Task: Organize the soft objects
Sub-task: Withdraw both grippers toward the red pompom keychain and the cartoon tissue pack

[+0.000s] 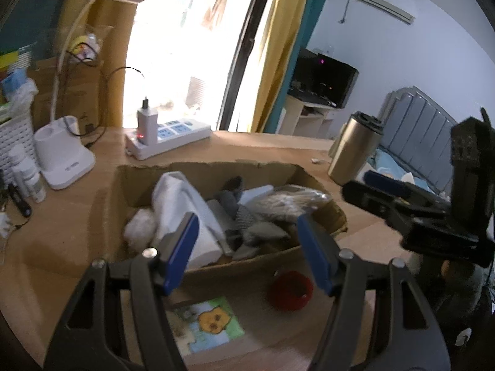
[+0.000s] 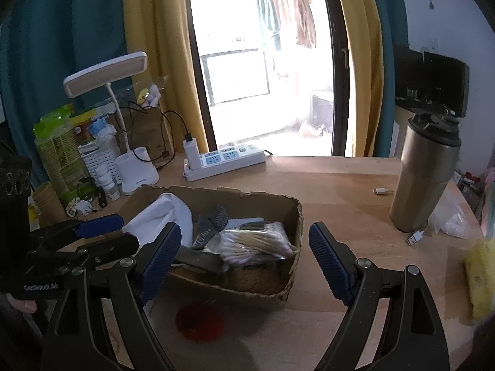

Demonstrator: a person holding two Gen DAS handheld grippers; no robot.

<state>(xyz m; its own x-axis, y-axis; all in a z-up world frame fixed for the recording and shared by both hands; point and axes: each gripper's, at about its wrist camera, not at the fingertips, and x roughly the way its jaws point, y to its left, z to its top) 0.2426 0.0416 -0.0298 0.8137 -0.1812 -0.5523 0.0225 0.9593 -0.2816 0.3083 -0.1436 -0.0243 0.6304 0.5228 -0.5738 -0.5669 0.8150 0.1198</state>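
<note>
A torn cardboard box (image 1: pixel 133 185) (image 2: pixel 295 219) sits mid-table. In it lie a white cloth (image 1: pixel 182 204) (image 2: pixel 167 213), grey socks (image 1: pixel 244 216) (image 2: pixel 213 219), a cotton ball (image 1: pixel 139 228) and a pack of cotton swabs (image 2: pixel 253 241). A red scrunchie (image 1: pixel 290 290) (image 2: pixel 199 321) lies on the table in front of the box. My left gripper (image 1: pixel 249 250) (image 2: pixel 128 232) hangs open over the box's near left side, with nothing in it. My right gripper (image 2: pixel 246 259) (image 1: pixel 355 182) is open above the box's near right corner, also with nothing in it.
A steel tumbler (image 2: pixel 427 173), a USB cable (image 2: pixel 416 236) and a yellow sponge (image 2: pixel 479 284) are to the right. Behind the box are a power strip (image 1: pixel 167 137), a lamp base (image 1: pixel 62 160) and small bottles (image 1: pixel 27 173). A picture card (image 1: pixel 207 324) lies near the front edge.
</note>
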